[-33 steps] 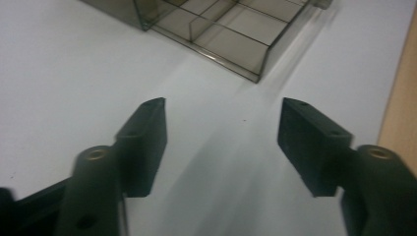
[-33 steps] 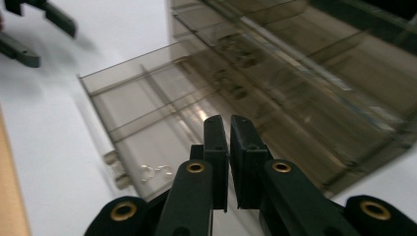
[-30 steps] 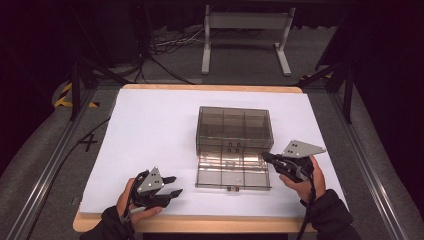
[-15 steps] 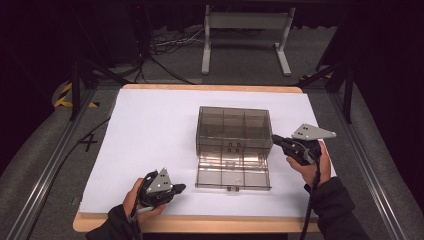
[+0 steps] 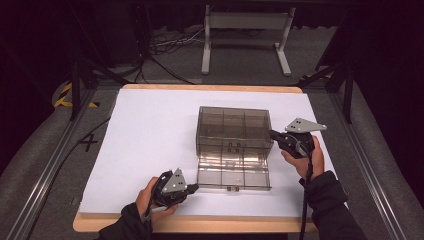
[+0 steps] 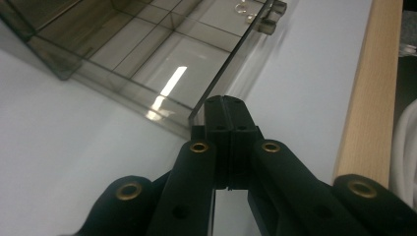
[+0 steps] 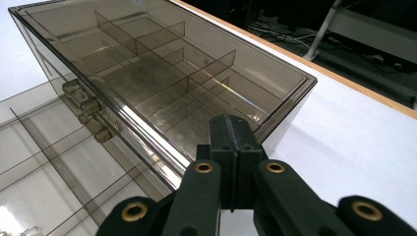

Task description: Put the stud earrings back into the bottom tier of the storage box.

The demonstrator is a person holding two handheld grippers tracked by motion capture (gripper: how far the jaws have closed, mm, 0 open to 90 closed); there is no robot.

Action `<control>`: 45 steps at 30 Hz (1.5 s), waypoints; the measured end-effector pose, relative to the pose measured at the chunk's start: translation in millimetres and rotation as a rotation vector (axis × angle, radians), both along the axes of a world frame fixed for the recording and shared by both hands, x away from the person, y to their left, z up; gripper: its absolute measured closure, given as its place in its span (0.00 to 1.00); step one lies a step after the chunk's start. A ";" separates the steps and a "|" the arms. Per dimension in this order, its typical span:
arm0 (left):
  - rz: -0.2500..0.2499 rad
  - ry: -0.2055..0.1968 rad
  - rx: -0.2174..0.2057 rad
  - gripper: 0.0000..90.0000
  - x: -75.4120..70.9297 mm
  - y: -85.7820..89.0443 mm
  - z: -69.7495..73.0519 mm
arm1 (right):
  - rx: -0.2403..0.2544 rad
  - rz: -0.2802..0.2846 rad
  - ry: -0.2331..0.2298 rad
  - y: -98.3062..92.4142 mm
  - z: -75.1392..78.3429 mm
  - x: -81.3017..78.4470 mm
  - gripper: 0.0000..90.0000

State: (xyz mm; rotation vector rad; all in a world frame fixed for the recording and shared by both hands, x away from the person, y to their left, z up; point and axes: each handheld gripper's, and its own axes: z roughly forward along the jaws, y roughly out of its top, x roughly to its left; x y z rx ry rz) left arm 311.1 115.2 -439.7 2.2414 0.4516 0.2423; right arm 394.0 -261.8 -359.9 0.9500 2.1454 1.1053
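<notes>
Both hands shifted since the earlier frames: in the high view the left gripper (image 5: pixel 192 188) slid right along the near table edge toward the box lid's near-left corner, its jaws having just been closing, nothing between them. Right gripper (image 5: pixel 273 134) moved back and up to the box's right wall. Smoky clear divider box (image 5: pixel 233 130) sits mid-table on the white sheet (image 5: pixel 150 130), lid (image 5: pixel 234 171) flat open toward the person.

Left gripper view: left gripper (image 6: pixel 226 105) pressed fully together, empty, tip just at the lid's (image 6: pixel 162 69) edge corner.

Right gripper view: right gripper (image 7: pixel 230 125) fully closed, empty, tip by the box's (image 7: pixel 162 73) near corner; contact unclear.
</notes>
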 end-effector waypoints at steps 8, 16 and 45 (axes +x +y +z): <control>-0.055 -0.004 0.093 1.00 0.6 -25.1 -5.6 | 0.015 -0.009 -0.002 -0.4 -1.3 -0.1 1.00; -0.055 -0.001 0.109 1.00 4.0 -41.1 -7.2 | 0.024 -0.026 0.000 0.7 -1.7 -1.0 1.00; -0.087 -0.031 0.135 1.00 10.0 -79.9 -7.2 | 0.024 -0.030 -0.019 1.1 -3.5 -2.4 1.00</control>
